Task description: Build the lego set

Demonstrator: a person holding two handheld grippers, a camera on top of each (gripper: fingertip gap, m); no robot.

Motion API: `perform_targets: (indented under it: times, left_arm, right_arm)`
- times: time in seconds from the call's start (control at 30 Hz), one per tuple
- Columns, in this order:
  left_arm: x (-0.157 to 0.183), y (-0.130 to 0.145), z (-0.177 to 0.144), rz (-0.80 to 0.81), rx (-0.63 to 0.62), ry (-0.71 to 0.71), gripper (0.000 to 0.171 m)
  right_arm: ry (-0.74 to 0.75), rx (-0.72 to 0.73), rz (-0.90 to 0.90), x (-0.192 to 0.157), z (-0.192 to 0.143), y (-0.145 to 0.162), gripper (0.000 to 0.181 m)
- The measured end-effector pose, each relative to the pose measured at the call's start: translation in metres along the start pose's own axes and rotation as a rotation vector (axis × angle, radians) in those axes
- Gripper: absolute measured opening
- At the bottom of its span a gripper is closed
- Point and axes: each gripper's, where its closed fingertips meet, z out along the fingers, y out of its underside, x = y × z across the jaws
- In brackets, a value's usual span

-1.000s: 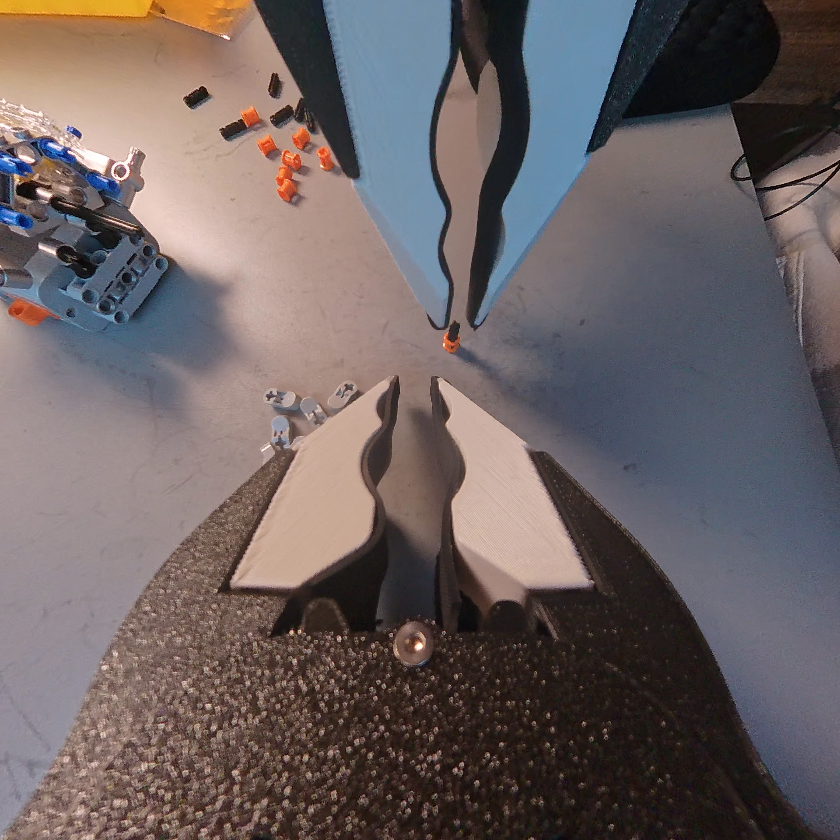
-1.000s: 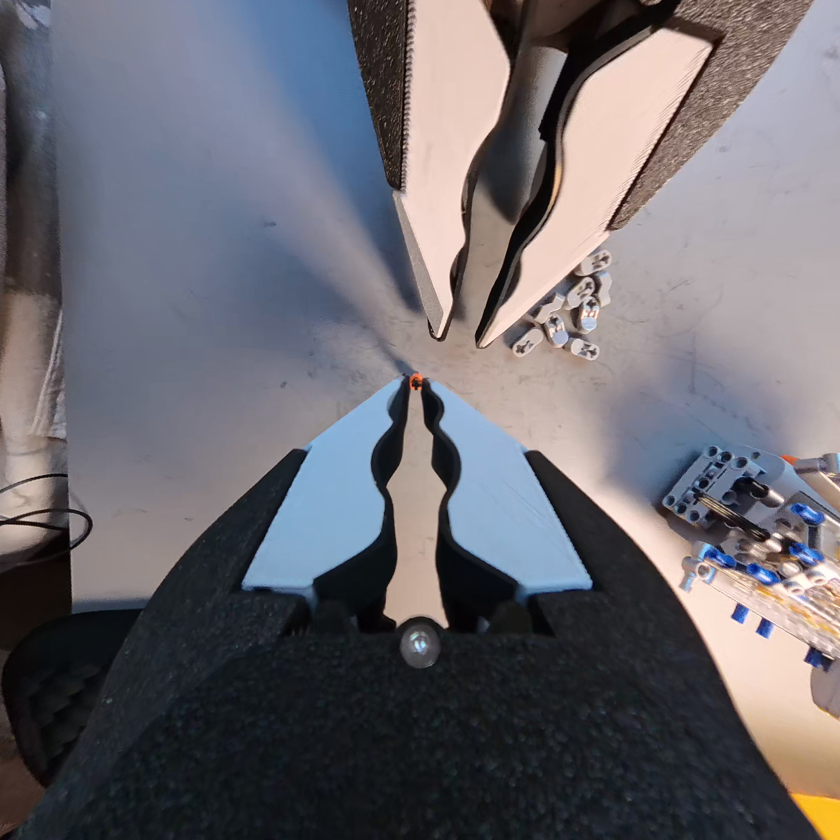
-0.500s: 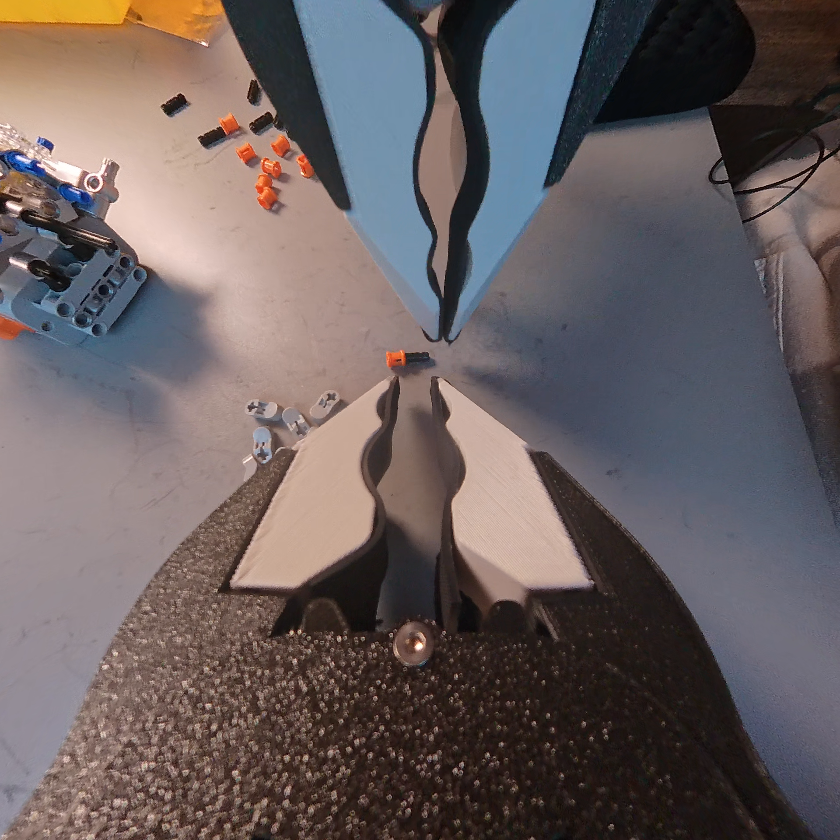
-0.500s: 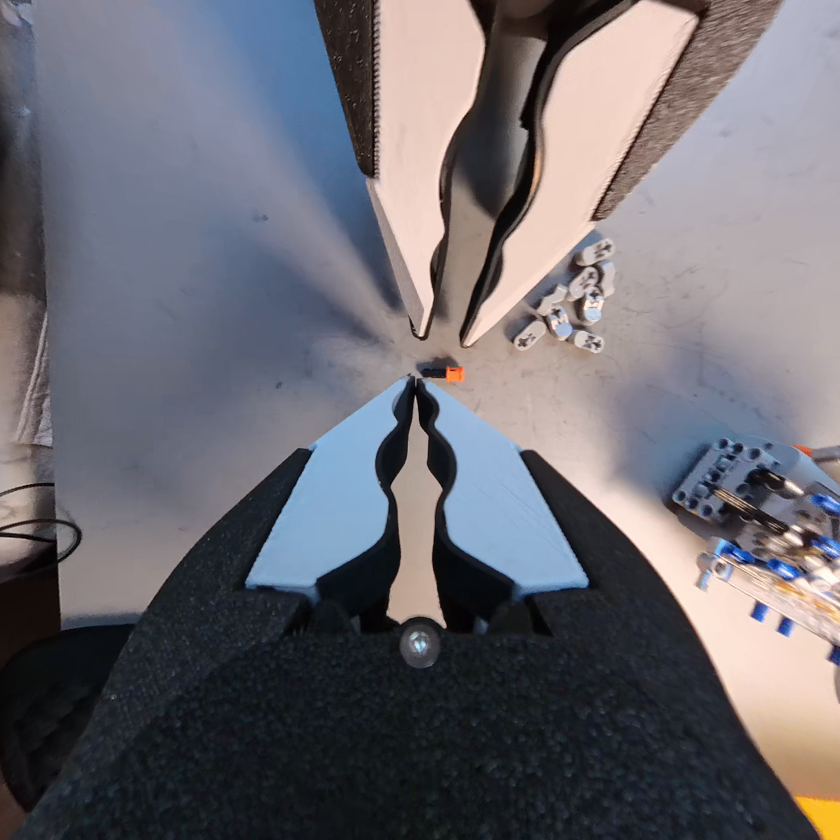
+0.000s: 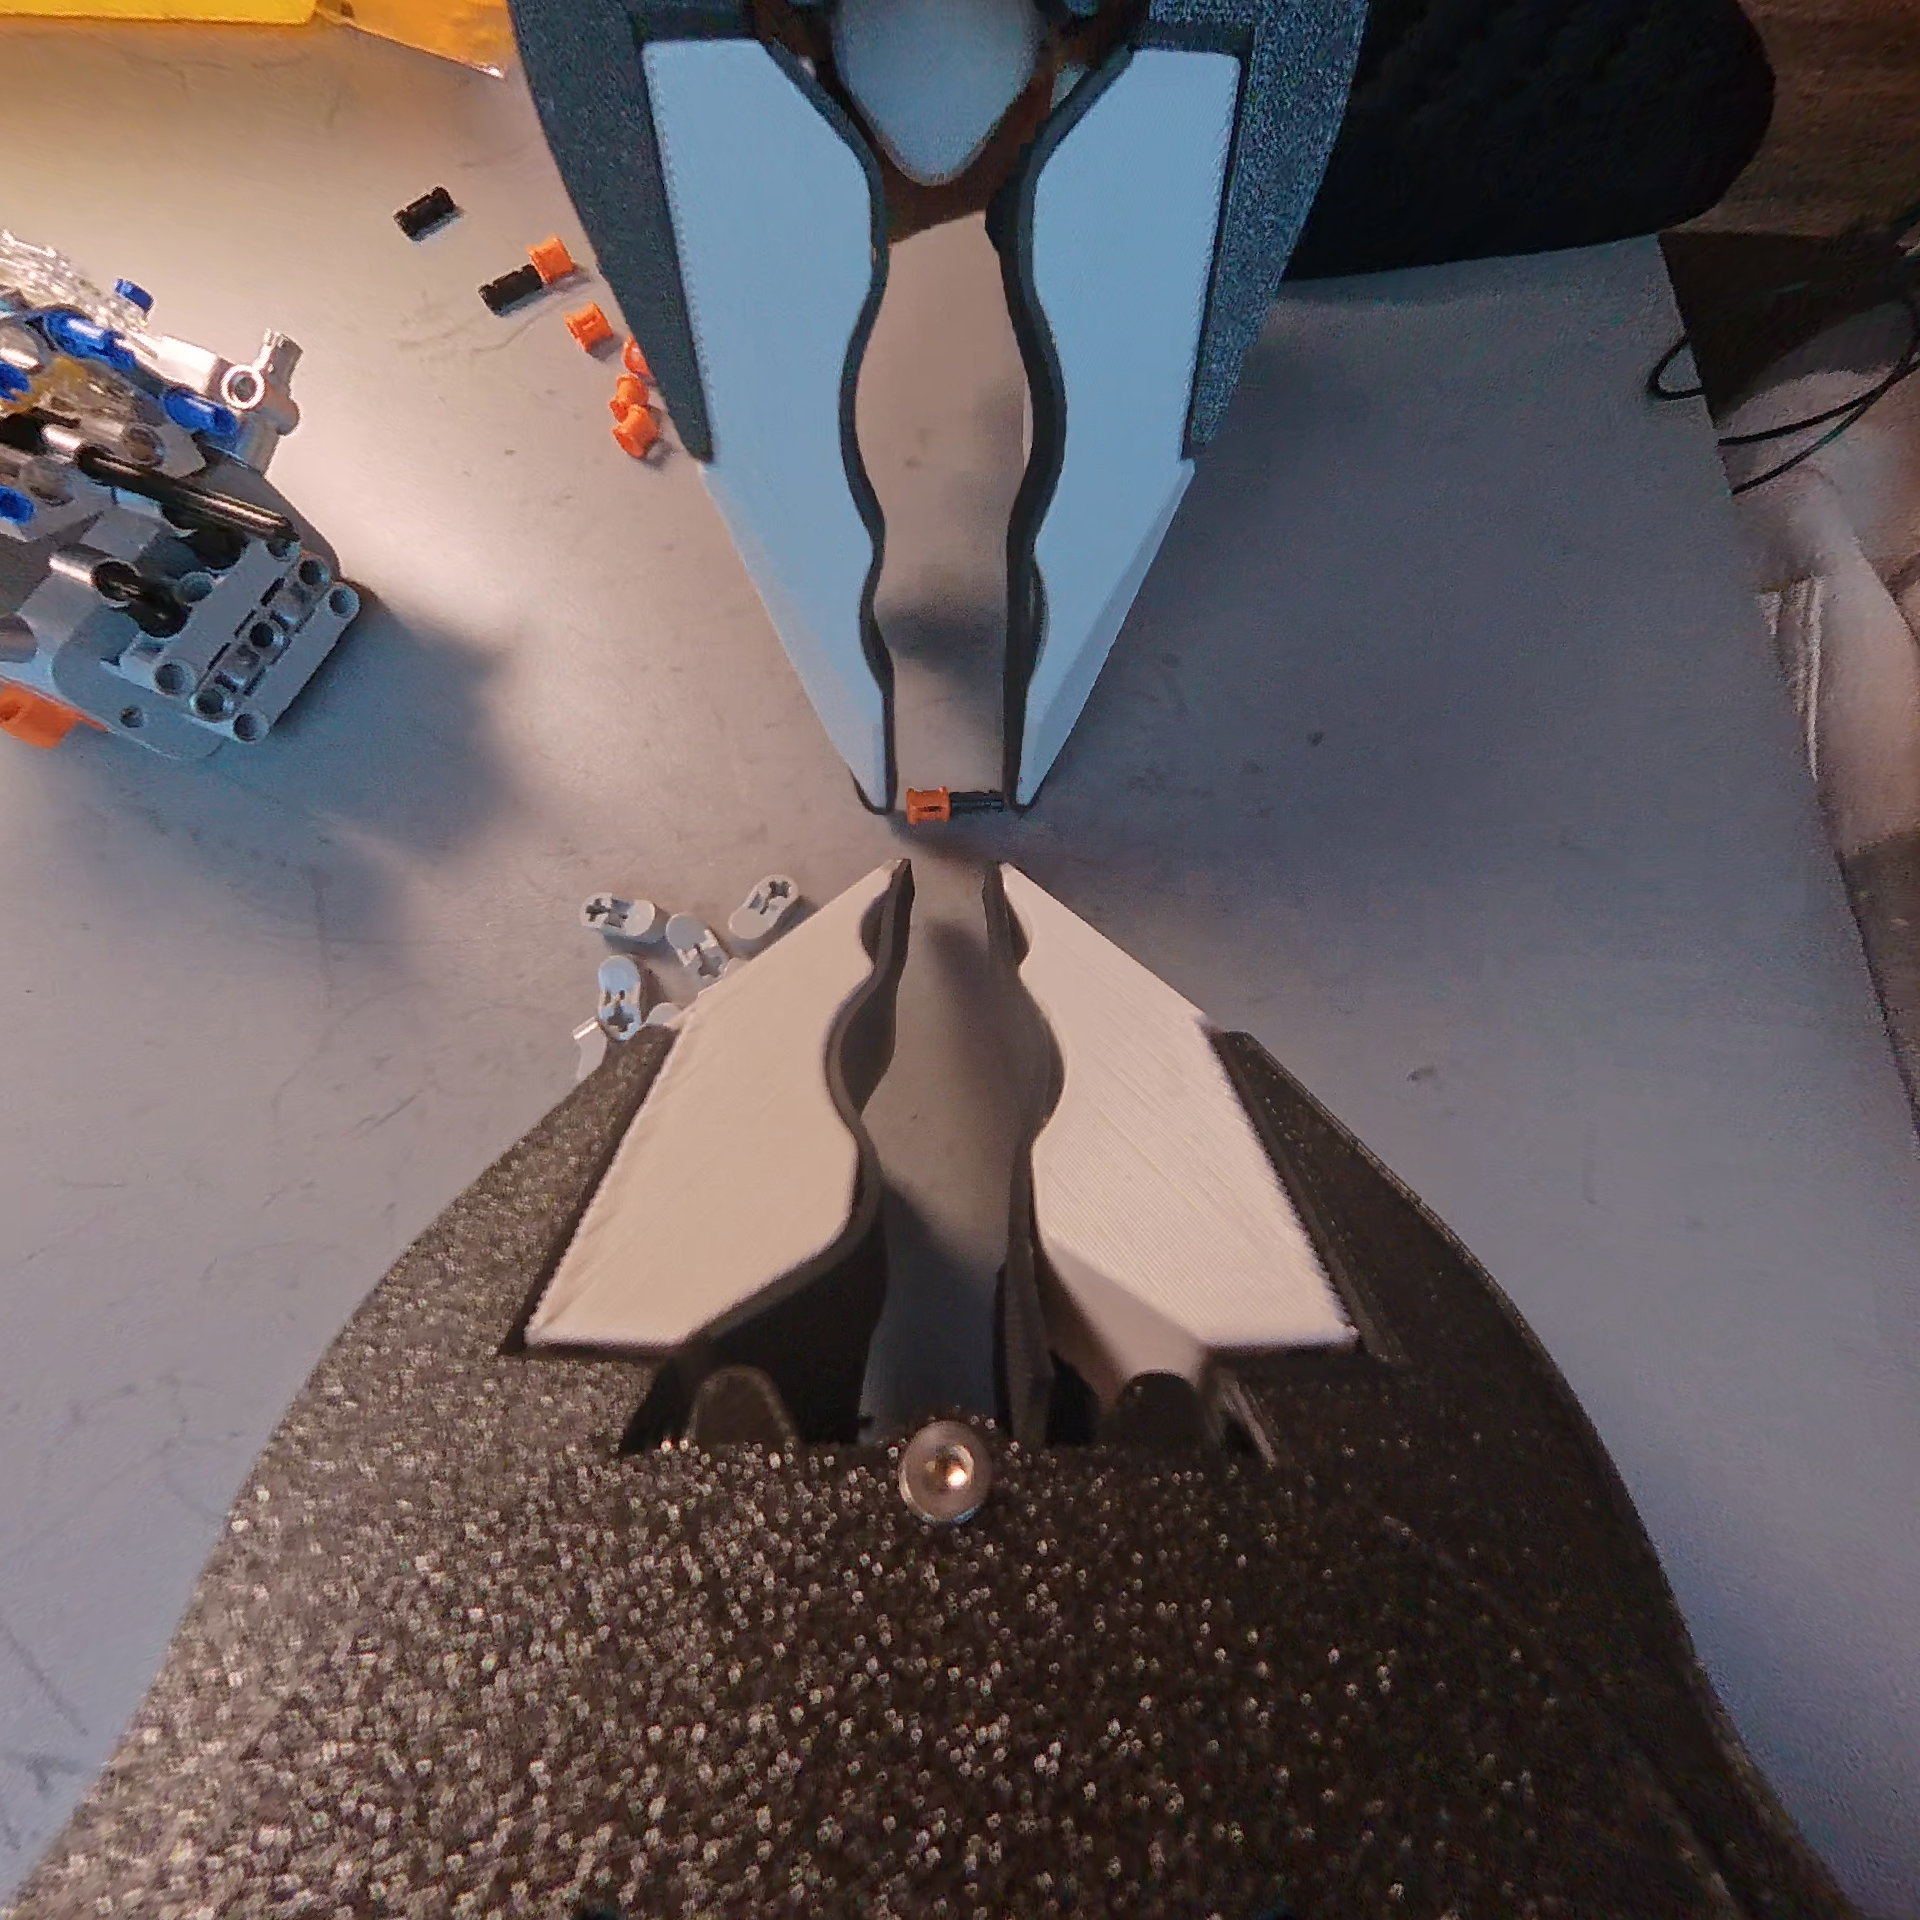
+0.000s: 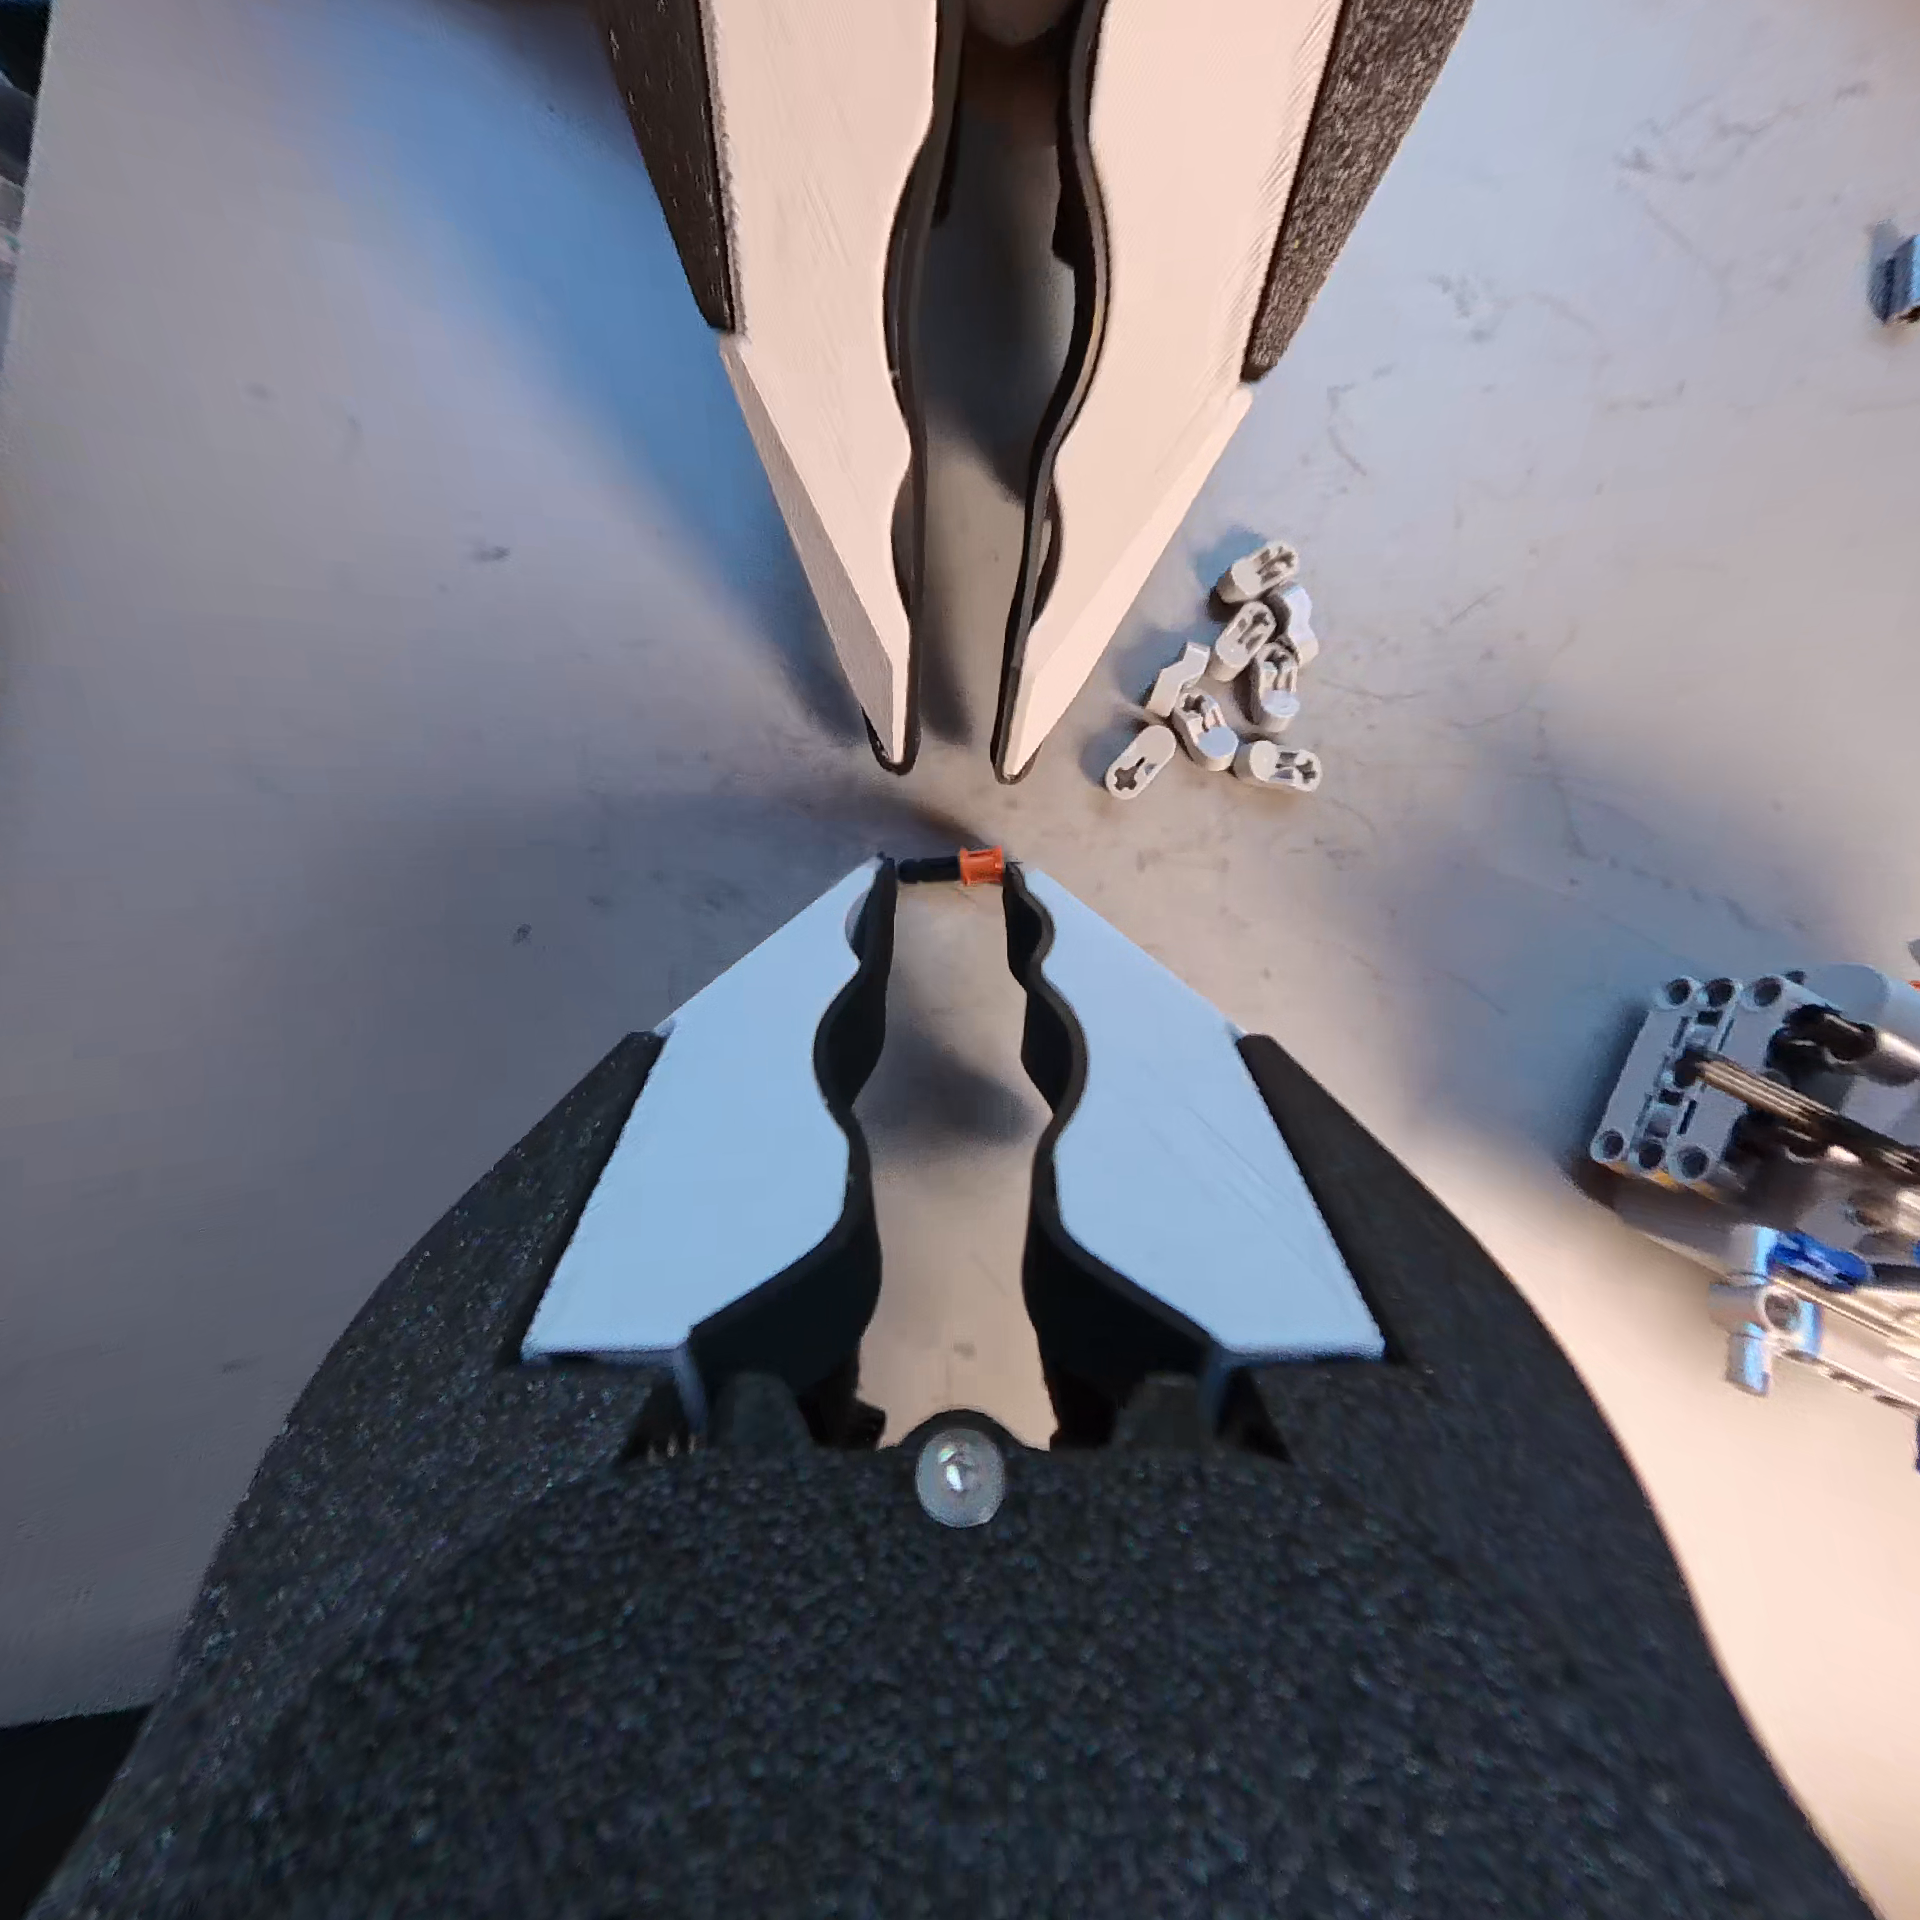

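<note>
The right gripper [image 6: 948, 871] has its jaws narrowly parted around the orange-and-black pin [image 6: 954, 865] on the bench [image 5: 1455, 935]; facing it, the left gripper [image 5: 948, 871] is narrowly parted and empty.

1. I work over a pale grey, scuffed tabletop [image 5: 1455, 831].
2. To my left stands a partly built model of grey holed plastic beams with blue pins and black axles [image 5: 177, 582], an orange piece at its near corner.
3. Near in, left of centre, lies a huddle of small light-grey plastic connectors with cross-shaped holes [image 5: 620, 914], touching one another.
4. Farther off are scattered small orange plastic bushes [image 5: 634, 416] and short black plastic pins [image 5: 426, 213].
5. A yellow sheet [image 5: 156, 8] shows at the far left edge.
6. Thin black cables [image 5: 1818, 416] hang off the right side.
</note>
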Motion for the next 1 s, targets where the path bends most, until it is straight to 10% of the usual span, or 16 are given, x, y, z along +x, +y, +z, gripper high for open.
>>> perform_targets:
  times: [1.0]
  left_arm:
    - [0.0042,0.0024,0.0054,0.021,-0.027,0.002,0.01]
  right_arm:
    - [0.174,0.115,0.195,0.0,0.0028,-0.004,0.02]
